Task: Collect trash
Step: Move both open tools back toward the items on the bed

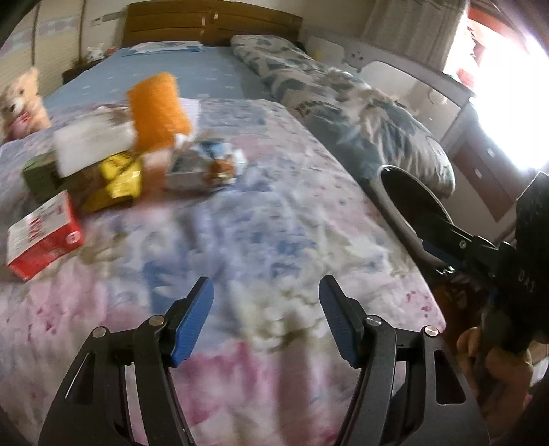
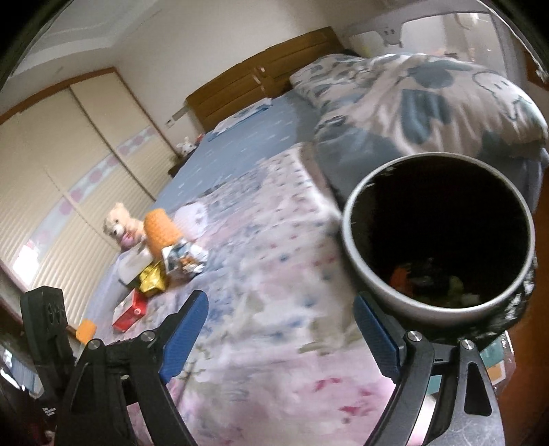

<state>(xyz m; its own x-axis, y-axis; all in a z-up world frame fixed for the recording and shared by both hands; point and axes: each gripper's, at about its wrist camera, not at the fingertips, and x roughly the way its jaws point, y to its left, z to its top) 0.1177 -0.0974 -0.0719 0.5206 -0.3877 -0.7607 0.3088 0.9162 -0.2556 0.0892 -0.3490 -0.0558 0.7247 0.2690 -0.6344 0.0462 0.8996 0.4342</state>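
Note:
A heap of trash lies on the flowered quilt (image 1: 274, 223): an orange netted roll (image 1: 158, 106), a white box (image 1: 92, 140), a green box (image 1: 37, 175), a yellow wrapper (image 1: 120, 182), a red box (image 1: 44, 236) and a crumpled silver wrapper (image 1: 202, 164). My left gripper (image 1: 266, 291) hovers over bare quilt short of the heap, open and empty. My right gripper (image 2: 281, 329) is open too, with only quilt between its blue pads. A dark bin with a grey rim (image 2: 346, 219) sits just outside its right finger, with scraps inside. In the left wrist view, the bin (image 1: 384, 185) is at the bed's right edge.
A teddy bear (image 1: 20, 99) sits behind the heap. A rolled patterned duvet (image 1: 343, 113) runs along the bed's right side. Wooden headboard (image 1: 212, 24) at the far end, wardrobe doors (image 2: 68, 171) beyond the left edge. A small orange object (image 2: 85, 330) lies near the quilt's left edge.

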